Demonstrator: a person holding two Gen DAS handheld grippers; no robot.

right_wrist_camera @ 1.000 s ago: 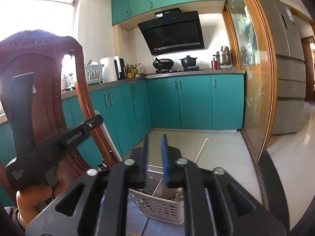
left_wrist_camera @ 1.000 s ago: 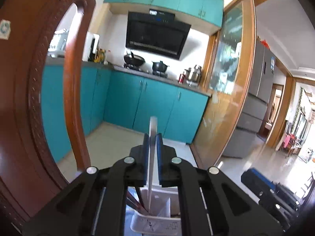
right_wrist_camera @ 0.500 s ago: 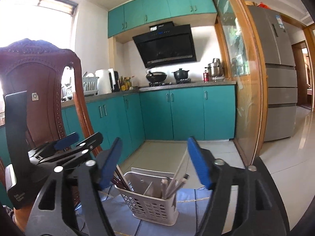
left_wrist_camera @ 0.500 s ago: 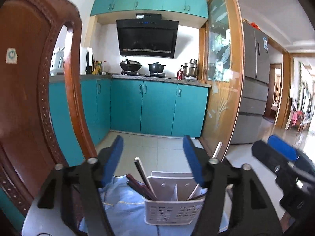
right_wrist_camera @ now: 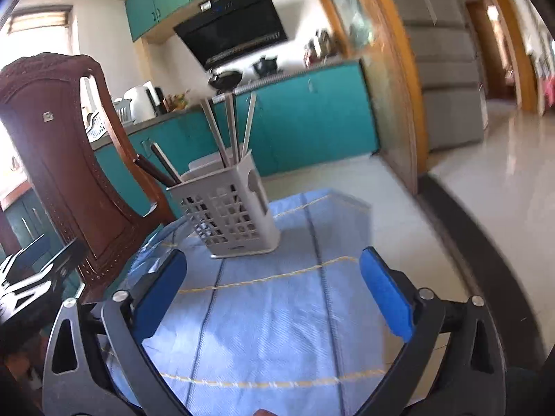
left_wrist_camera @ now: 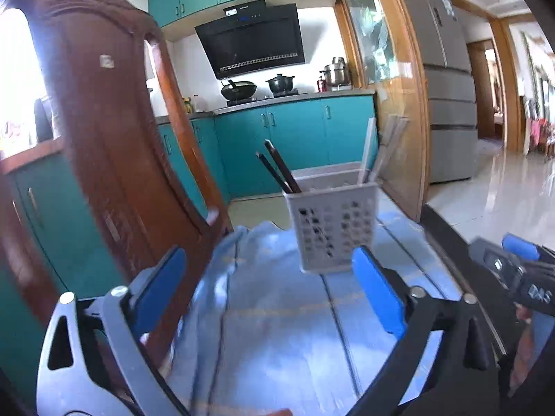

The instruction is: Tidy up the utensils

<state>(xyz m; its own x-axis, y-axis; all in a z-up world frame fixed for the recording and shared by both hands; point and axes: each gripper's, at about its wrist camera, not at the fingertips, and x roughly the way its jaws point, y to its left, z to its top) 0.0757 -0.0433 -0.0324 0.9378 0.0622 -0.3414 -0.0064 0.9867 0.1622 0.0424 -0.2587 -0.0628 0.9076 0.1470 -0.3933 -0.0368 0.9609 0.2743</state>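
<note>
A white perforated utensil basket [left_wrist_camera: 334, 228] stands on a blue cloth [left_wrist_camera: 277, 329] at the table's far end; it also shows in the right wrist view [right_wrist_camera: 230, 213]. Dark chopsticks [left_wrist_camera: 277, 170] lean out of its left side and pale utensils [left_wrist_camera: 381, 149] out of its right. In the right wrist view the dark chopsticks [right_wrist_camera: 164, 170] and pale utensils [right_wrist_camera: 229, 128] stand in it too. My left gripper [left_wrist_camera: 269, 289] is open and empty, short of the basket. My right gripper [right_wrist_camera: 272, 291] is open and empty, also short of it.
A carved wooden chair back [left_wrist_camera: 114, 138] rises at the table's left edge, also in the right wrist view [right_wrist_camera: 59, 152]. The dark table edge [right_wrist_camera: 485, 242] runs along the right. The other gripper [left_wrist_camera: 520, 277] shows at the right of the left wrist view. Teal kitchen cabinets [left_wrist_camera: 295, 145] stand behind.
Both grippers went from shut to wide open; the left one let go of a pale utensil into the basket. Both have since pulled back from the basket.
</note>
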